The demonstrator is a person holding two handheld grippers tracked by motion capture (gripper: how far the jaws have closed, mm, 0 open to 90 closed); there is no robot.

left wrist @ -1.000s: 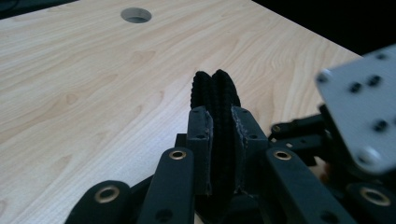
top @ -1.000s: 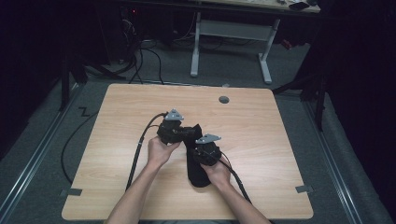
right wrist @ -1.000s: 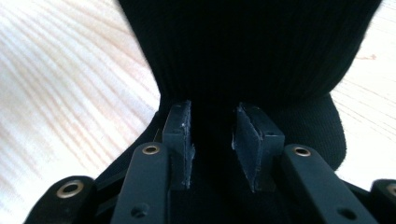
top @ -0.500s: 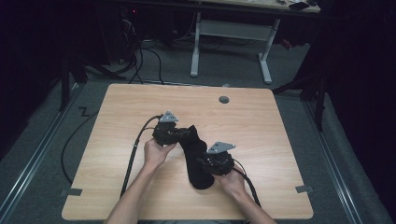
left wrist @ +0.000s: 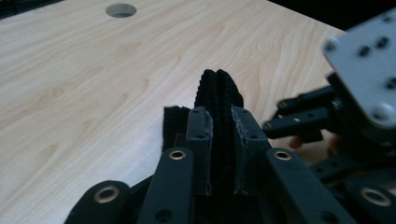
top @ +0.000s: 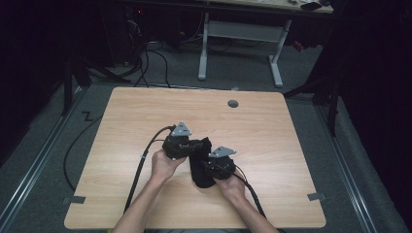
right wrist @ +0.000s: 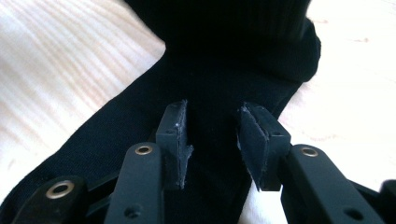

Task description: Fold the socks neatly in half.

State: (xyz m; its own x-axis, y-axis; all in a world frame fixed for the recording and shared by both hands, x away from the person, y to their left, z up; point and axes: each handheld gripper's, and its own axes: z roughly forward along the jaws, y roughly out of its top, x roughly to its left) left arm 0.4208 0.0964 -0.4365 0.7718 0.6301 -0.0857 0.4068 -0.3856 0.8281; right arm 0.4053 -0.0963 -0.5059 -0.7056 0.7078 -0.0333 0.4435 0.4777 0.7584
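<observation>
Left tongs (left wrist: 219, 140) clamped on the ribbed cuff of the black sock (top: 201, 167) to anchor it on the desk (top: 272, 131); right tongs (right wrist: 219, 140) parted over the fabric, having just narrowed, for a fresh grip.

Sock (top: 200, 167) lies on the worktop (top: 272, 145), between the two tongs. Left tongs (top: 187, 148) sit at its upper left end, a ribbed fold of sock (left wrist: 218, 93) pinched upright between the jaws. Right tongs (top: 210, 171) sit just right of and nearer the person than the left tongs, over the sock's lower part; sock (right wrist: 210, 93) runs under and between their parted jaws. Round hole (top: 233, 103) in the worktop lies well beyond both tongs, toward the far edge. Right tongs (left wrist: 289, 126) show just right of the left tongs' jaws.
</observation>
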